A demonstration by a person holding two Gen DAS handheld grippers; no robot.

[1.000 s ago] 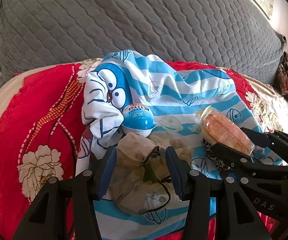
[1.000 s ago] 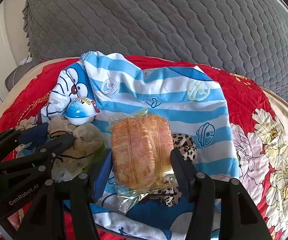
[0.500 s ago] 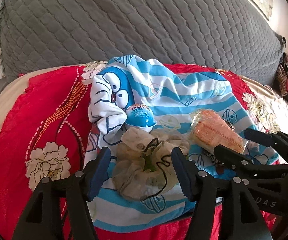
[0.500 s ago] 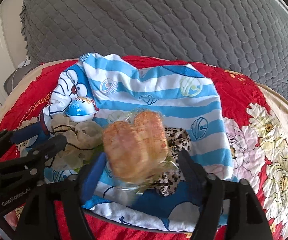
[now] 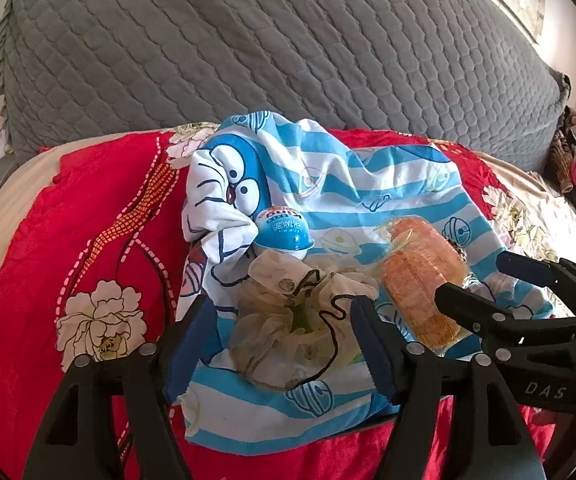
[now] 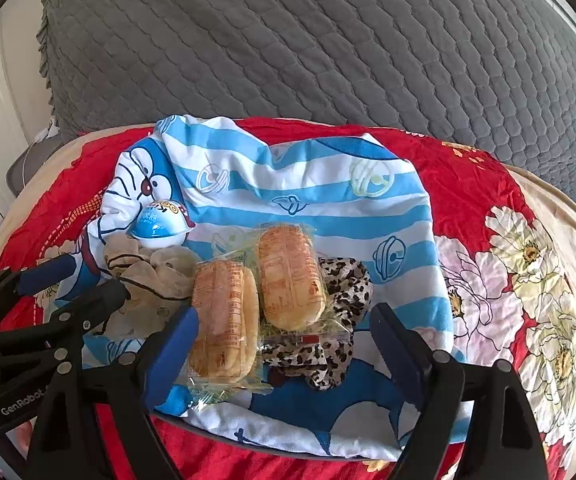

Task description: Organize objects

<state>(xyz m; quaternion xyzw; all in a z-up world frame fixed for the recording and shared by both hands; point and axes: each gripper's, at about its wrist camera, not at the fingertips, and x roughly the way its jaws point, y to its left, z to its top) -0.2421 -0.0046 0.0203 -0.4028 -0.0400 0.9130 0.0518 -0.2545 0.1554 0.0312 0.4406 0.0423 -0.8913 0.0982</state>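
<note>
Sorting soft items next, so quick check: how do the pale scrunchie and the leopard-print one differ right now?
The pale scrunchie is sheer cream fabric with a thin black cord; the leopard-print scrunchie is patterned brown, black and cream. The pale scrunchie lies fully exposed beside the blue egg toy; the leopard-print scrunchie is partly covered by the wrapped bread. Both rest on the blue striped cloth, gripped by neither tool.

A: What lies between the fingers of the left gripper (image 5: 282, 344)?

B: The drawstring pouch (image 5: 292, 320), lying on the striped cloth (image 5: 368, 200). Beyond it, touching, sits the egg-shaped capsule (image 5: 284, 232).

A: And at the right gripper (image 6: 284, 344)?

B: The bread packet (image 6: 256, 292) lies between its fingers, partly over the spotted scrunchie (image 6: 340, 288). The pouch lies to its left. The cloth lies on the flowered bedspread (image 6: 488, 240), with the quilted headboard (image 6: 328, 40) behind.
</note>
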